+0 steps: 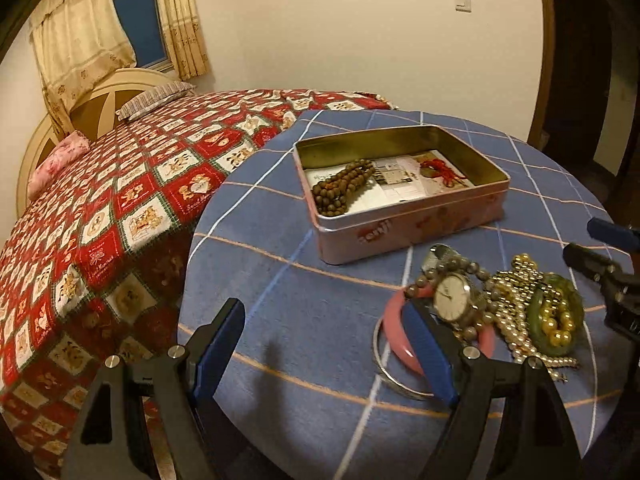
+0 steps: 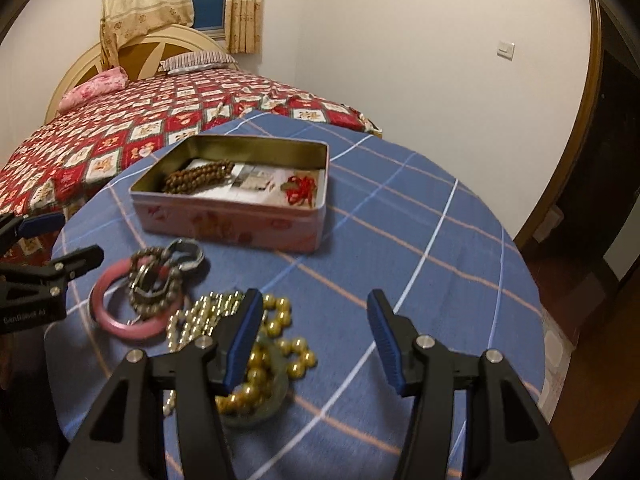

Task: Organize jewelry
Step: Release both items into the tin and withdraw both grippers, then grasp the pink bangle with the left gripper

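An open pink tin (image 1: 416, 224) (image 2: 224, 220) on the blue checked table holds a brown bead string (image 1: 344, 184) (image 2: 196, 176) and a red cord charm (image 1: 440, 170) (image 2: 300, 190). In front of it lies a pile: a pink bangle (image 1: 396, 344) (image 2: 120, 320), a wristwatch (image 1: 452, 298), a thin metal bangle (image 1: 392, 380), pearl strands (image 1: 516, 320) (image 2: 196, 316), gold beads (image 2: 280, 344) and a green jade ring (image 1: 556, 320). My left gripper (image 1: 328, 344) is open and empty, just left of the pile. My right gripper (image 2: 316, 340) is open and empty, over the gold beads.
A bed with a red patterned quilt (image 1: 120, 208) (image 2: 120, 136) stands right behind the round table (image 1: 280, 320) (image 2: 420, 260). The table's edge falls off at the left and right. A doorway (image 2: 600, 160) is at the far right.
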The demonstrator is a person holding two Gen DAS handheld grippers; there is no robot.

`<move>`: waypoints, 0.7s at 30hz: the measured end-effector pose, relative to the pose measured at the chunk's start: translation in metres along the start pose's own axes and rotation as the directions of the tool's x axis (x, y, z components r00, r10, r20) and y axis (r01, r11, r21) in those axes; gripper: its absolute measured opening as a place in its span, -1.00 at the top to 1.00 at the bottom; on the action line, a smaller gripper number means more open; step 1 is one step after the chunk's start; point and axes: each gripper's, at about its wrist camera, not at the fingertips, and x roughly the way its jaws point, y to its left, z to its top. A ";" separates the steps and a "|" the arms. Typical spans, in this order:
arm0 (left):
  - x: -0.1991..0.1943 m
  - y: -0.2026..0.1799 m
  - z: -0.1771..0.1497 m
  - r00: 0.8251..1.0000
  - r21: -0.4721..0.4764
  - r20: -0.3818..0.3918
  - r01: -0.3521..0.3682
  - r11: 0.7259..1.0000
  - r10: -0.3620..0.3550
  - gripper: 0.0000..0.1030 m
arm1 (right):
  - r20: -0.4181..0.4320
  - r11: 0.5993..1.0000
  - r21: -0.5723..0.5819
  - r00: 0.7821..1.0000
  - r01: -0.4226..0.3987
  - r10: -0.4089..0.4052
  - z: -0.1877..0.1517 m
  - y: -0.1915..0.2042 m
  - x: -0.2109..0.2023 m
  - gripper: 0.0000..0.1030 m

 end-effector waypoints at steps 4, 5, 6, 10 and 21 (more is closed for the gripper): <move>-0.005 -0.010 -0.002 1.000 0.025 0.005 0.023 0.999 -0.023 -0.57 | 0.002 1.000 0.010 1.000 -0.003 0.003 -0.007 0.000 -0.004 -0.10; -0.003 -0.013 -0.003 1.000 0.037 0.000 0.024 0.999 -0.024 -0.57 | 0.003 1.000 0.012 1.000 -0.002 0.002 -0.008 0.000 -0.004 -0.10; -0.001 -0.016 -0.004 1.000 0.045 -0.005 0.027 0.999 -0.027 -0.54 | 0.003 1.000 0.014 1.000 -0.003 0.003 -0.010 0.001 -0.004 -0.10; 0.010 -0.018 -0.008 0.998 0.046 -0.042 0.049 0.998 -0.047 -0.19 | 0.009 1.000 0.012 1.000 -0.007 0.007 -0.012 0.003 -0.004 -0.10; 0.017 -0.030 -0.009 0.986 0.048 -0.062 0.158 0.986 -0.155 0.75 | -0.003 1.000 0.015 1.000 -0.012 0.012 -0.018 0.006 0.001 -0.10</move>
